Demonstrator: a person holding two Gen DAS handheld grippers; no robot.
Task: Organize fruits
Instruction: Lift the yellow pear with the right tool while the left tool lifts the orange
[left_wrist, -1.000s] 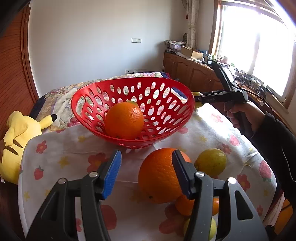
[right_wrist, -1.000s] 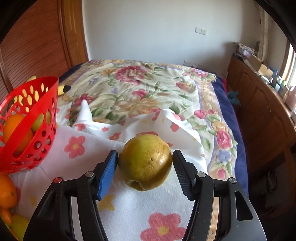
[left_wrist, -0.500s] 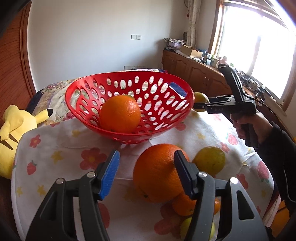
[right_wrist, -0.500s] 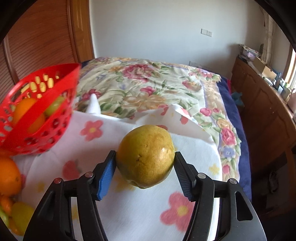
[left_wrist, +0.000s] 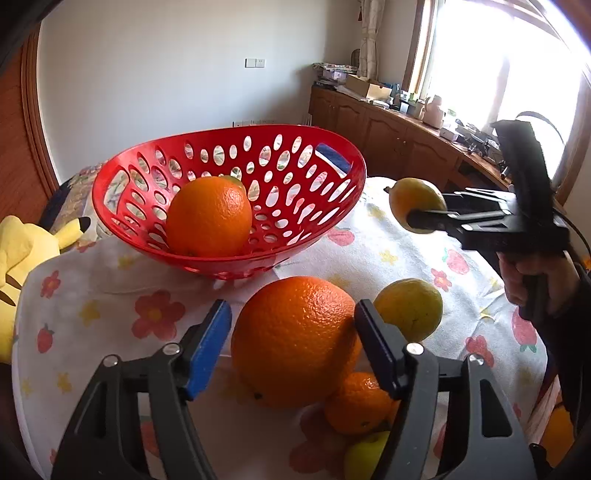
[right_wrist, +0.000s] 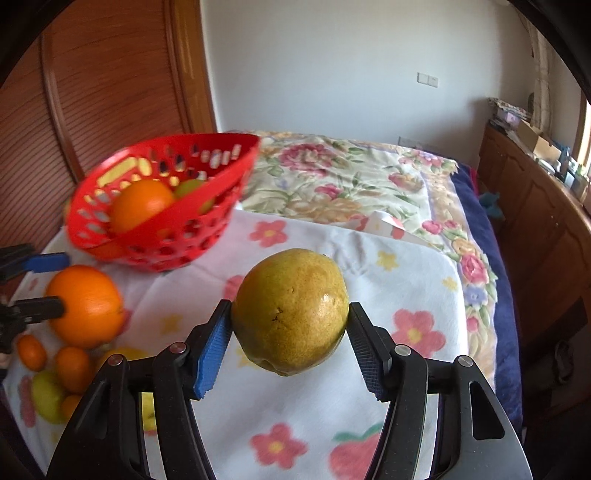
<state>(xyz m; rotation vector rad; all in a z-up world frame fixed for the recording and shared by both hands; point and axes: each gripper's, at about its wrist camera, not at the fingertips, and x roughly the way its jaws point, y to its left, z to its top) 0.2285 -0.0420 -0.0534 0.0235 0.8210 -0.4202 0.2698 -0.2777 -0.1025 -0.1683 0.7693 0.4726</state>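
Right wrist view: right hand-held gripper (right_wrist: 290, 339) clamped on unlabelled yellow-green fruit (right_wrist: 290, 310); left hand-held gripper (left_wrist: 293, 332) open.

Right gripper (right_wrist: 290, 332) clamps a pear (right_wrist: 290, 311), apparently above the cloth (right_wrist: 399, 280).

Glaring window (left_wrist: 498, 74) daylight, perhaps slight blur

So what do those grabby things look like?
Each tool is black plastic with two long fingers and silver screws. On the left tool and the right tool, one pad is bright blue, the other dark and ribbed. The hand has a dark sleeve; a black cable trails behind.
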